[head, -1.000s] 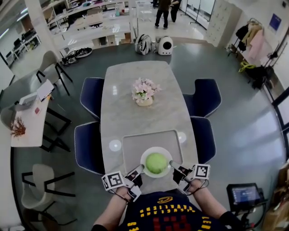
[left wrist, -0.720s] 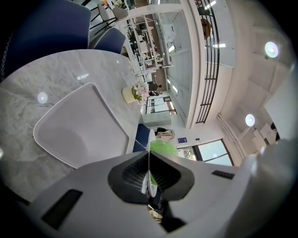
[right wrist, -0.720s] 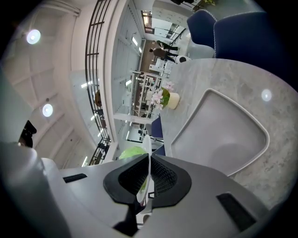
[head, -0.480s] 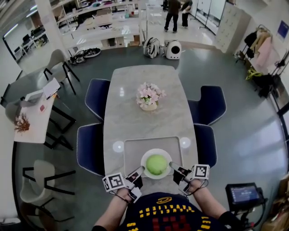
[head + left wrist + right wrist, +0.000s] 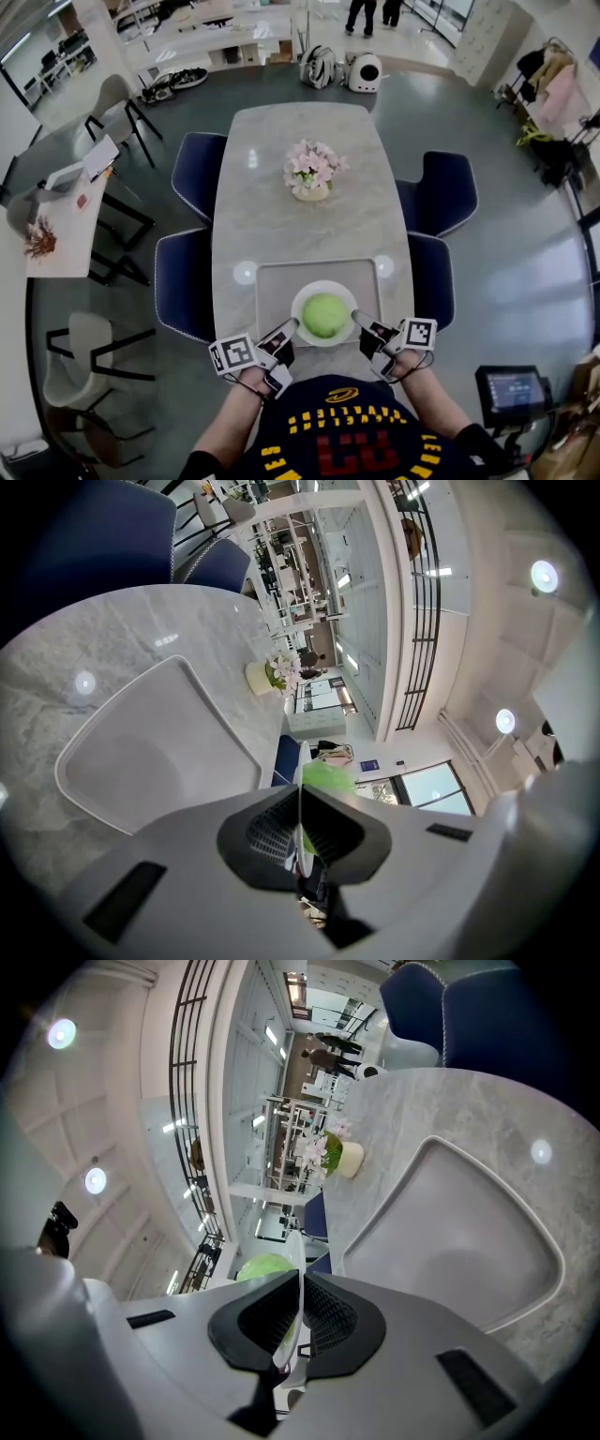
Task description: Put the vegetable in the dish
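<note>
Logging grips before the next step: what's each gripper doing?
Left gripper: shut on the dish rim.
Right gripper: shut on the dish rim.

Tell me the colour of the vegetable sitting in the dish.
Light green; the vegetable shows best in the head view, against the white dish.

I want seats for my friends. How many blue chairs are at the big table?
4. Left of the table: far left chair, near left chair. Right of it: far right chair, near right chair. The person hides the near end.
</note>
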{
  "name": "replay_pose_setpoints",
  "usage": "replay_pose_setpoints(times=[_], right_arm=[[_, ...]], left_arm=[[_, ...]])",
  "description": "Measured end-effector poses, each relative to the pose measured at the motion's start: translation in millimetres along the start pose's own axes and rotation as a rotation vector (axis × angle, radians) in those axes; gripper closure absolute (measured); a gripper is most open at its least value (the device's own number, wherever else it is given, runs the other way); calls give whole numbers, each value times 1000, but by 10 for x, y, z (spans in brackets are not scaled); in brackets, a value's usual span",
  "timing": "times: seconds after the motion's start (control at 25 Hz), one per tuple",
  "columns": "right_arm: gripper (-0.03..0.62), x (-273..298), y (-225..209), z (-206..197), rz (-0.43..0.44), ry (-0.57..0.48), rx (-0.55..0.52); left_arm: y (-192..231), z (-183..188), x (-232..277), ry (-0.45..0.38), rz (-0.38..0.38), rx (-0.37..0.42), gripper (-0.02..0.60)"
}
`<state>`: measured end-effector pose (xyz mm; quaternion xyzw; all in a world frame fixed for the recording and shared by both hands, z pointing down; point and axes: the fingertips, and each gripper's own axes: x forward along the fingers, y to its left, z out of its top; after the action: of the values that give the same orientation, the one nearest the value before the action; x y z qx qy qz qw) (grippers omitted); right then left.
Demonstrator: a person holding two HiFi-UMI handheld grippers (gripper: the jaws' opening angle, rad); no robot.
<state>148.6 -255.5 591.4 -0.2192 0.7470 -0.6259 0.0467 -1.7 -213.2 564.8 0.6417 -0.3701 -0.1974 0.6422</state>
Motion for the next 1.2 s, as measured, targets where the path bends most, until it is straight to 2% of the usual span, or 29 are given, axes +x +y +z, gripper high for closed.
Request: replay_pose_setpoints(times=[0.16,0.32,0.4,0.56,0.8,1.08,1.2], right_arm=[[579,17,-81,2,-2,-9,9],[579,76,-99,30,-4,-6,-31],[579,106,-94,23,4,-13,-14],[579,144,-172,50,-3,-21,-10],[579,272,-382,105,-16,-17,-27],[579,452,-691,96,-3,-1,-70],[579,460,-871,81,-36,0,-72]], left_arm=[[72,9,52,12,-3,6,571],[98,74,93,43,20,91,571],[131,105,92,50,34,104,571],[207,147,148,53,35,86,571],[421,255,268,58,52,106,571],[804,247,410,64,50,94,571],[994,244,445,75,73,87,571]])
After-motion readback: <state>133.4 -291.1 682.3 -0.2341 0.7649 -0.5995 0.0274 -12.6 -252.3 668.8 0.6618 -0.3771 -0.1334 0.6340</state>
